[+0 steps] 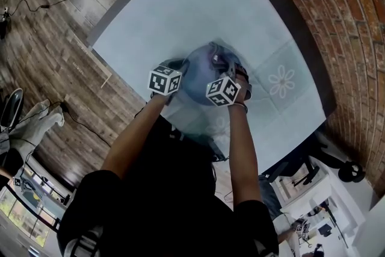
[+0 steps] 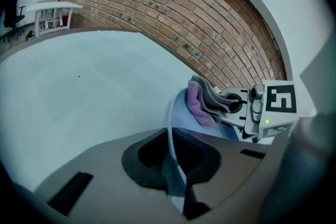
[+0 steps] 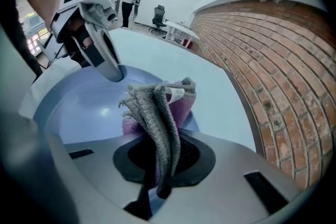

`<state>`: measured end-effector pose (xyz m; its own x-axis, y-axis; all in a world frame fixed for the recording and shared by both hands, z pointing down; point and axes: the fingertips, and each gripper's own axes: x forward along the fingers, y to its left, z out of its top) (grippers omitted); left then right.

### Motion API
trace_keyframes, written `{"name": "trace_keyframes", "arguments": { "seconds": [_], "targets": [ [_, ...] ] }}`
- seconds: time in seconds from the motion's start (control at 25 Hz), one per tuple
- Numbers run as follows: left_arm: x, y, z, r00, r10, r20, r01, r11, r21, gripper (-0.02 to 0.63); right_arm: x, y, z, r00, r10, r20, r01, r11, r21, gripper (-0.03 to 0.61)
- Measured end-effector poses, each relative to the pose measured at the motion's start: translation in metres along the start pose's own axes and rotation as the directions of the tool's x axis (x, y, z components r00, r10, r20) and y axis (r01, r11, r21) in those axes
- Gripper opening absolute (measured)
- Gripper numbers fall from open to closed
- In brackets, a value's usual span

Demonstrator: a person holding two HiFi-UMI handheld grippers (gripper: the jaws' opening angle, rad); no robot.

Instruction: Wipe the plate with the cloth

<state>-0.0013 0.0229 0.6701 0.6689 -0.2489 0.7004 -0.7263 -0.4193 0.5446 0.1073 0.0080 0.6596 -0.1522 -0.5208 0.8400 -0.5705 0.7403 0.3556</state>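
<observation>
**Plate** (image 3: 89,107): pale blue and round, sitting over the near half of the table, its hollow face turning up toward the right gripper. Its rim is running edge-on between the jaws of the left gripper (image 2: 176,176). Those jaws are standing almost together and pinching the rim on the plate's left side. Whether the underside is touching the table cannot be told.

**Cloth** (image 3: 157,113): grey knit outside and purple inside, folded into a thick band. The right gripper (image 3: 157,186) is clamping its near end, with the jaws pressing tight on the fabric. The band is running straight out along the jaws' line, its long axis pointing toward the plate's far rim. The free end is bunching on the plate's face at the far right, just beside the edge.

**Grippers**: facing each other across the plate and standing apart, the left at the left rim, the right over the right part.

**Table** (image 1: 198,3): wearing a light blue-grey cover, with a white flower print (image 1: 281,81) lying to the plate's right.

**Room**: a brick wall (image 1: 337,9) is running along the table's far and right sides. Dark wood floor (image 1: 54,39) is lying to the left. People (image 3: 128,0) and an office chair (image 3: 157,13) are standing well beyond the table.
</observation>
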Motion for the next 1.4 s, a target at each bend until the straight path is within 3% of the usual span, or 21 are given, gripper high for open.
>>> {"name": "trace_keyframes", "arguments": {
  "seconds": [0.68,1.04,1.4],
  "targets": [
    [-0.002,0.002,0.0,1.0,0.005,0.004,-0.005,1.0,0.005,0.046,-0.014,-0.005,-0.026,0.995,-0.082,-0.056,0.086,0.993,0.084,0.058],
    [-0.002,0.001,-0.001,1.0,0.007,0.005,-0.007,1.0,0.004,0.046,-0.038,0.036,-0.039,0.996,-0.057,-0.065,0.063,0.994,0.087,0.057],
    [-0.003,0.002,0.0,1.0,0.01,0.007,-0.01,1.0,0.005,0.046,-0.063,0.094,-0.041,0.998,0.027,-0.057,-0.024,0.998,0.065,0.057]
  ]
}}
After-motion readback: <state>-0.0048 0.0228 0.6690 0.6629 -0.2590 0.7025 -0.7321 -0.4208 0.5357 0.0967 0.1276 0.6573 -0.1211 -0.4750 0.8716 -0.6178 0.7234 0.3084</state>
